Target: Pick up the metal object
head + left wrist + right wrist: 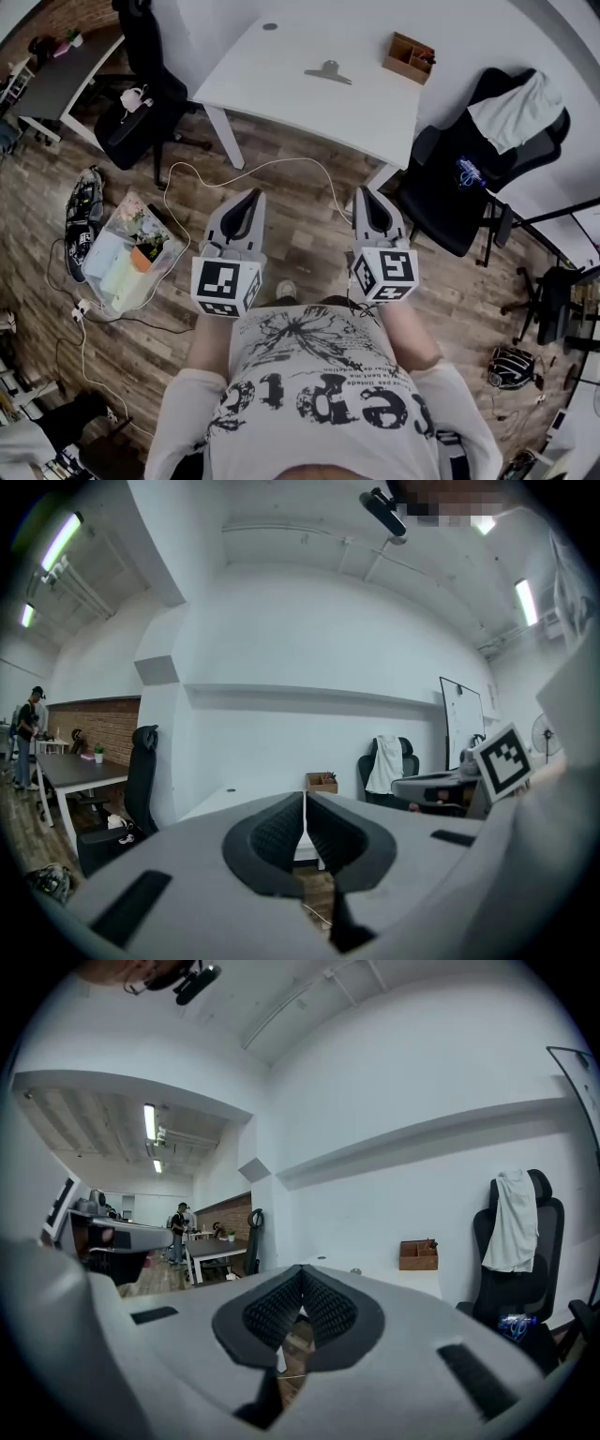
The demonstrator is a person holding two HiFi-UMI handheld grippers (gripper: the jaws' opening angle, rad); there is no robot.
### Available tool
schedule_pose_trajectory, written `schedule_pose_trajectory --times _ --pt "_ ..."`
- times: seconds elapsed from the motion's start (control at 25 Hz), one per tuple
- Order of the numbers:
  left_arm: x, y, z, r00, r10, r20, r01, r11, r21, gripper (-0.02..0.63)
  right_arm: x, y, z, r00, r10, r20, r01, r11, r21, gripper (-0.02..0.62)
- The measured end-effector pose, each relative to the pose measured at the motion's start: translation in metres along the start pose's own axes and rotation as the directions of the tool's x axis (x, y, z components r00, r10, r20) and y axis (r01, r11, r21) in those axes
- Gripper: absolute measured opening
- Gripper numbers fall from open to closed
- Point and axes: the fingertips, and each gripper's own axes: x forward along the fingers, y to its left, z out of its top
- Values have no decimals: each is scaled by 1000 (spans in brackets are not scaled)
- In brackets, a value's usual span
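Lying well beyond left tool (251, 195), right tool (365, 191), metal object (328, 72)

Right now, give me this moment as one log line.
left claw: shut, empty | right claw: shut, empty | metal object: on white table, untouched

The head camera is looking steeply down from above the person's shoulders, taking in the wood floor and the white table (309, 94) well ahead. The camera on the left gripper (305, 803) is riding close behind its jaws and facing roughly level toward the white wall. The one on the right gripper (302, 1279) is doing likewise. All three views are sharing the wooden box (409, 57) and the cloth-draped chair (487, 141).
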Motion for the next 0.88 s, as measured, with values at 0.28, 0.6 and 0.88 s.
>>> schedule_pose_trajectory --times 0.28,0.6,0.88 --pt "34 45 -13 999 7 -31 -8 1000 -25 11 62 4 -8 999 7 -42 -8 1000 -7 -9" --pt "113 77 -12 999 32 -40 -32 999 -1 11 149 -28 -13 998 40 -56 -38 999 34 -9" --pt "229 114 17 999 53 -10 -53 998 16 11 256 -91 11 998 48 -45 -47 999 26 -9"
